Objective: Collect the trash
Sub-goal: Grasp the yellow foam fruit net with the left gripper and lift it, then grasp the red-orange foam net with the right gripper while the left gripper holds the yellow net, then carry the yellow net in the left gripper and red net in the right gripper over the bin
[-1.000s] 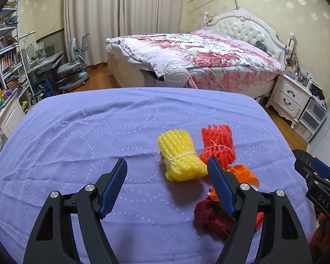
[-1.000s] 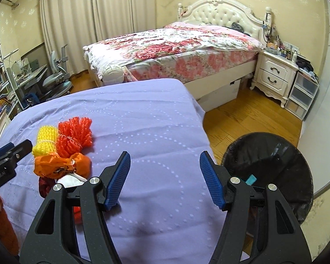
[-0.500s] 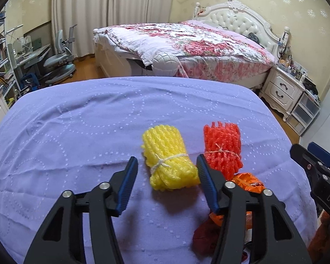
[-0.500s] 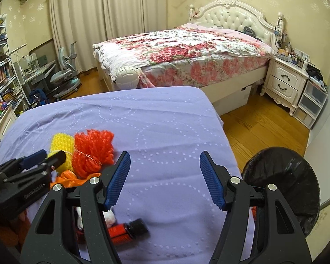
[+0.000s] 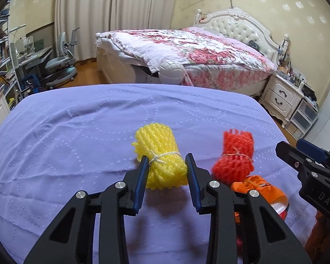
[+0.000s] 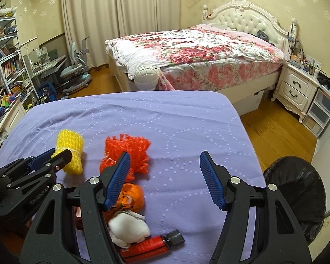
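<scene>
A yellow foam net bundle (image 5: 158, 140) tied with white string lies on the purple tablecloth (image 5: 77, 143). My left gripper (image 5: 167, 156) has its jaws closing on the bundle's near end, and both pads touch its sides. A red-orange foam net (image 5: 235, 154) lies just right of it, with an orange crumpled wrapper (image 5: 259, 187) nearer. My right gripper (image 6: 165, 154) hangs open over bare cloth with nothing between its fingers. Below it lie the orange wrapper (image 6: 132, 195), a white tissue wad (image 6: 129, 226) and a red tube (image 6: 149, 246). The yellow bundle (image 6: 70, 145) and left gripper (image 6: 55, 160) show at the left.
A bin with a black liner (image 6: 297, 193) stands on the wooden floor off the table's right edge. Beyond the table are a bed with a floral quilt (image 6: 198, 50), a white nightstand (image 6: 297, 90), and a desk with a chair (image 6: 74, 72) at the left.
My left gripper moved forward onto the yellow bundle while its jaws narrowed around it. The right gripper swung left across the table, bringing the tissue and tube into view, its jaws unchanged.
</scene>
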A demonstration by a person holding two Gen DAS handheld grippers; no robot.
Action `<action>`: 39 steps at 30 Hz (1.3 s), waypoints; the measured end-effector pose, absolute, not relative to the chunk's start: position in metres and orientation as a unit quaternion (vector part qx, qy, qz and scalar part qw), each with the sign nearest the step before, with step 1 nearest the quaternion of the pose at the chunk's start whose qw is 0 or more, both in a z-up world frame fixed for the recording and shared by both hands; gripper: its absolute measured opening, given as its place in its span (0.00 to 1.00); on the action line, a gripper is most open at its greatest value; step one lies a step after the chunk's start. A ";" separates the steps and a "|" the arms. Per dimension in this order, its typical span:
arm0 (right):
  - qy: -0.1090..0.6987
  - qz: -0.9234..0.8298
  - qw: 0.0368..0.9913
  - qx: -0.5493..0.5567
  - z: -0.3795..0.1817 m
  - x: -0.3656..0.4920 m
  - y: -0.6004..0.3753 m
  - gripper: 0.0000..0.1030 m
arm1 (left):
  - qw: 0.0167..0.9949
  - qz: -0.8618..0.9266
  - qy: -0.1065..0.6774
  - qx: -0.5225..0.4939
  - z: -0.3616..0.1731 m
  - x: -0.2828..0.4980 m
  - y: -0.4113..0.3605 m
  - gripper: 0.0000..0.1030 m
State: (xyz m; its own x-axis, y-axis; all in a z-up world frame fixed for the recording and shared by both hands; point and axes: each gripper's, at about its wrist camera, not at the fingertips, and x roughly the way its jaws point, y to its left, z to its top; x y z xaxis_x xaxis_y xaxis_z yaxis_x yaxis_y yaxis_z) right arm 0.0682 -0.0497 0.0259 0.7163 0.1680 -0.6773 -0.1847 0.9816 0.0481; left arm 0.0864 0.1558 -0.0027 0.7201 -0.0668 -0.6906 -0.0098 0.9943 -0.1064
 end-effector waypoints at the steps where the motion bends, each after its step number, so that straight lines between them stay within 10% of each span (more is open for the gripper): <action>1: 0.366 0.099 0.925 -0.013 0.026 0.070 -0.046 0.62 | 0.927 -0.009 0.371 -0.051 -0.001 0.084 0.162 0.34; 22: 0.439 0.118 0.890 -0.039 -0.012 0.101 0.009 0.69 | 0.927 0.081 0.361 -0.060 -0.002 0.062 0.242 0.34; 27: 0.434 0.125 0.892 -0.038 -0.008 0.098 0.011 0.49 | 0.926 0.076 0.365 -0.064 -0.007 0.059 0.241 0.34; 39: 0.391 0.131 0.911 -0.016 0.025 0.087 -0.002 0.45 | 0.929 0.067 0.358 -0.069 0.000 0.049 0.235 0.34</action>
State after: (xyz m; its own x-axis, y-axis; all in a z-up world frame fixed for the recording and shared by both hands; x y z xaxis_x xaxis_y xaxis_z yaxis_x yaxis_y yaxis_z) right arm 0.0865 -0.0021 0.0253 0.6597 0.2265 -0.7166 -0.2520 0.9650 0.0730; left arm 0.0491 0.2348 -0.0004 0.7350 0.0743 -0.6740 -0.1733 0.9815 -0.0808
